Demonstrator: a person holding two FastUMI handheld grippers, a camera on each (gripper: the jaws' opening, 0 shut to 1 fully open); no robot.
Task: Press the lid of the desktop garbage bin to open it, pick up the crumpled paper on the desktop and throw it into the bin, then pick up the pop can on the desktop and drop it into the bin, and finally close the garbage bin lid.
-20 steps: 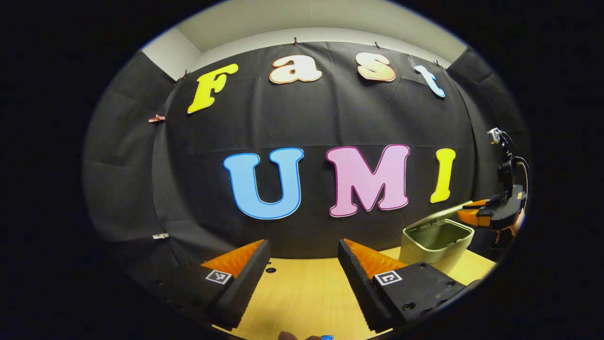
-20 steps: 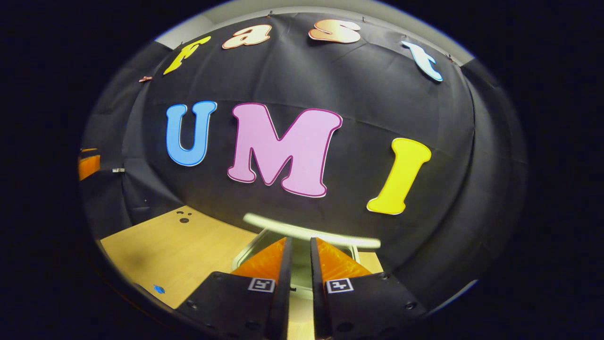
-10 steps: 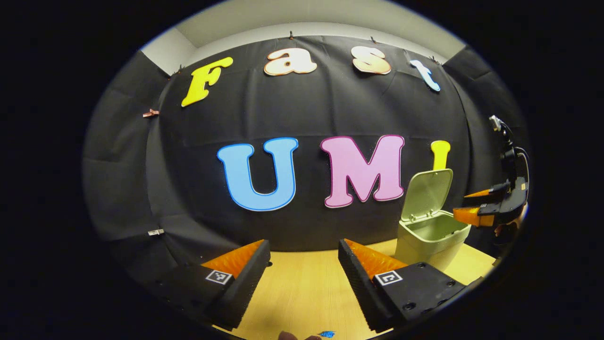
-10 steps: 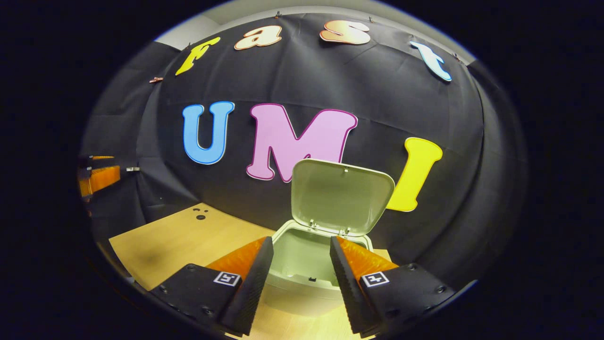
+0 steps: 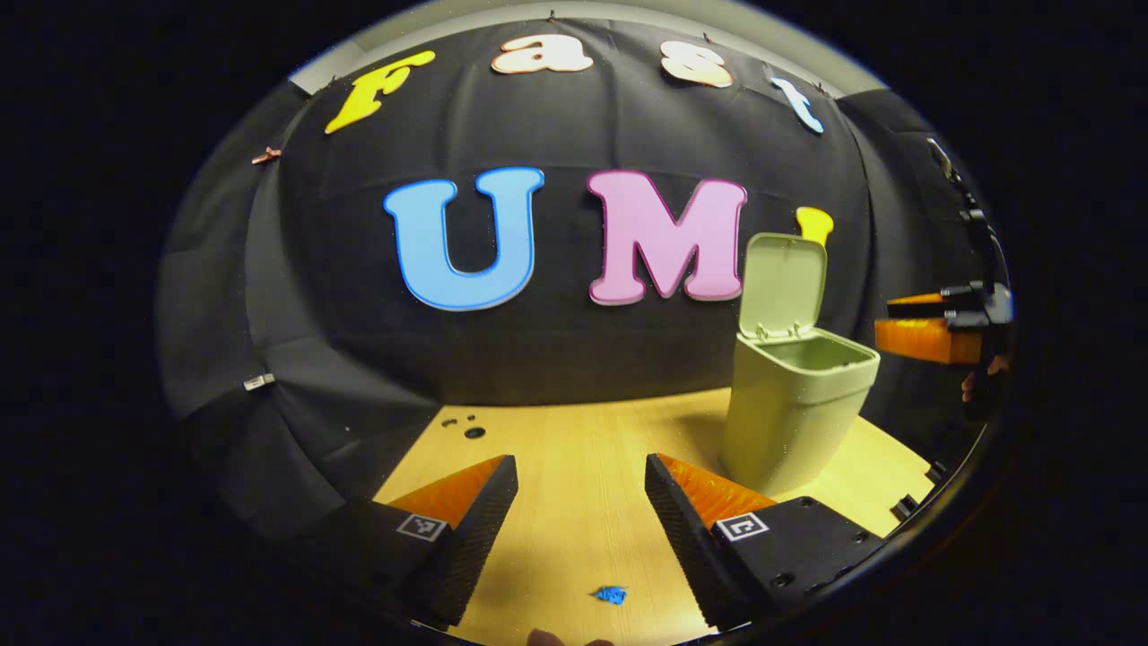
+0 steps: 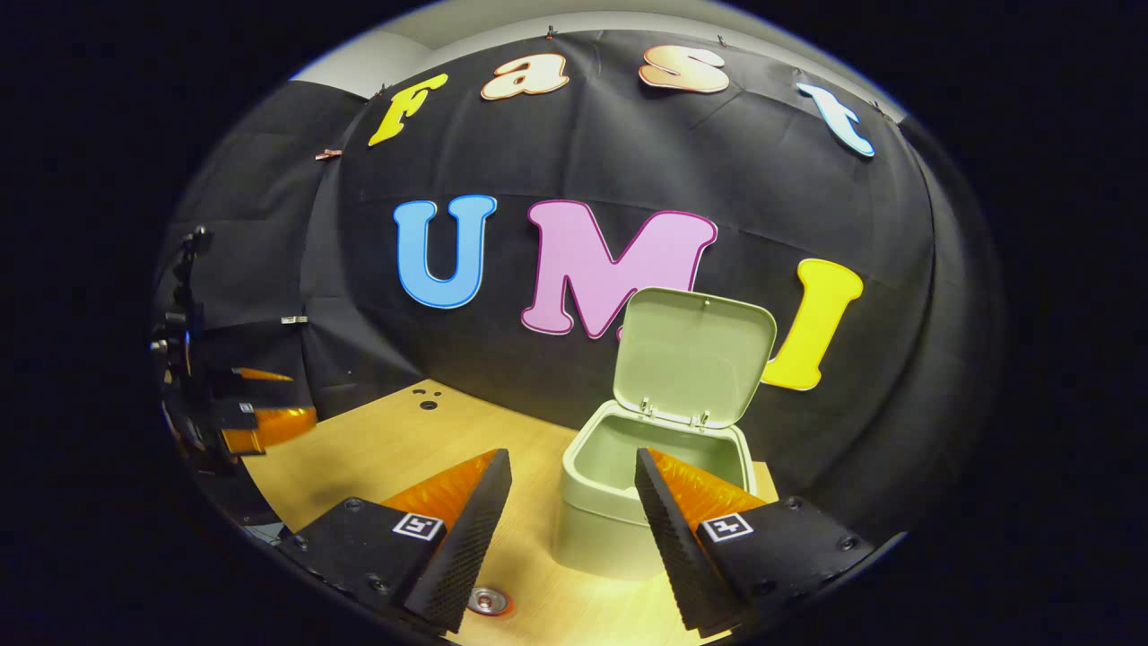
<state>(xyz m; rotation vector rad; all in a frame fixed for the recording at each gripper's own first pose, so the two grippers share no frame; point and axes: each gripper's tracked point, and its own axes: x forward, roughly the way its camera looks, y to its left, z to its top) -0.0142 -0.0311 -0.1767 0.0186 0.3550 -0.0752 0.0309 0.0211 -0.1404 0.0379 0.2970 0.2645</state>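
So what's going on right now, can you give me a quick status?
Both grippers open, empty: left, right. Bin open, lid upright. Can top below right gripper. Nothing in the way.

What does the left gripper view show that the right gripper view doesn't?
Left gripper view: a small blue scrap lies on the table near the open left gripper. Right gripper view: the round top of a can sits low beside the open right gripper. Both: the green bin, its lid standing up open, and the wooden table.
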